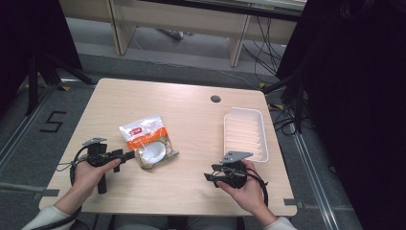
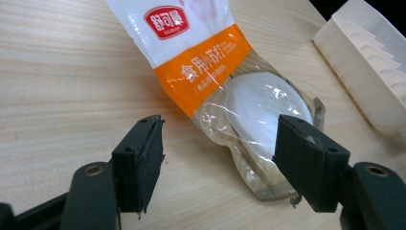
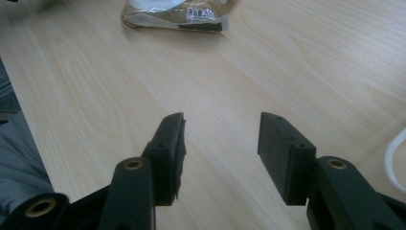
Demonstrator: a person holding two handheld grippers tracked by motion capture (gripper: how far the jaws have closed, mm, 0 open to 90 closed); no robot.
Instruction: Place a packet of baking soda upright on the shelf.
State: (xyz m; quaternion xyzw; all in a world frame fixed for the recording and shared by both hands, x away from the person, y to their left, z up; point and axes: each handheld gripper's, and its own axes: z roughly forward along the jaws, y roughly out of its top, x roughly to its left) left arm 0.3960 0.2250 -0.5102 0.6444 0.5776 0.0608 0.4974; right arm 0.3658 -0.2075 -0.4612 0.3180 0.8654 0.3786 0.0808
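Table (image 1: 191,120): light wood, rectangular, with a round grommet hole (image 1: 215,98) near the far edge.

Tray (image 1: 245,134): white, ribbed inside, lying lengthwise on the right half of the table near the right edge. In the left gripper view its corner sits at upper right, well apart from the jaws.

Bag (image 1: 147,141): clear plastic pouch with a white top, a red logo and an orange band, holding a white rounded lump at its near end. It lies flat on the table left of centre, tilted, clear end toward the person. In the left gripper view the clear end reaches in between the jaws and lies closer to the right-hand one; neither pad presses on it. In the right gripper view its near edge lies far ahead of the jaws.

Left gripper (image 1: 125,155): in the left hand, held low and level just left of the bag, pointing at it. Jaws wide.

Right gripper (image 1: 208,173): in the right hand near the front edge, just below the tray, pointing left. Jaws parted with bare table between them.
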